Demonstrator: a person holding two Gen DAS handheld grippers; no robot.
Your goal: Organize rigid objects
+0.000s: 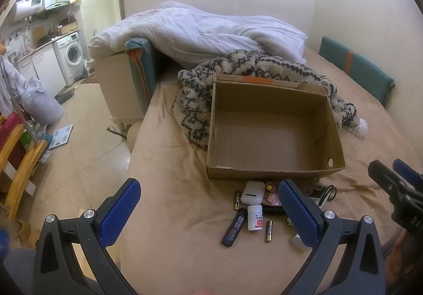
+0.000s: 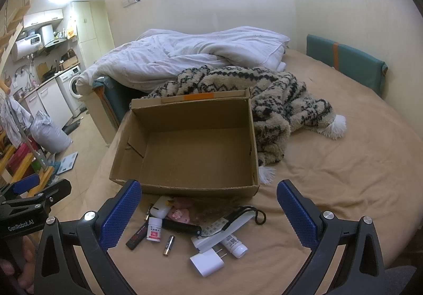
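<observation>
An open cardboard box (image 1: 275, 171) (image 2: 185, 186) with nothing inside sits on the tan bed sheet. In front of it lies a cluster of small items: a white earbud case (image 1: 252, 192), a white pill bottle (image 1: 255, 218) (image 2: 154, 229), a black lighter (image 1: 234, 226) (image 2: 137, 236), batteries (image 1: 269, 231) (image 2: 168, 244), a white plug adapter (image 2: 207, 263), a white remote (image 2: 224, 229), and a second pill bottle (image 2: 235, 244). My left gripper (image 1: 208, 210) hovers open above the cluster. My right gripper (image 2: 208, 213) is open too, held over the same items.
A patterned fleece blanket (image 2: 277, 102) lies behind and right of the box, a white duvet (image 1: 198, 31) further back. The bed's left edge drops to a tiled floor (image 1: 87, 141) with a scale and clutter. Teal cushions (image 2: 349, 62) line the right wall.
</observation>
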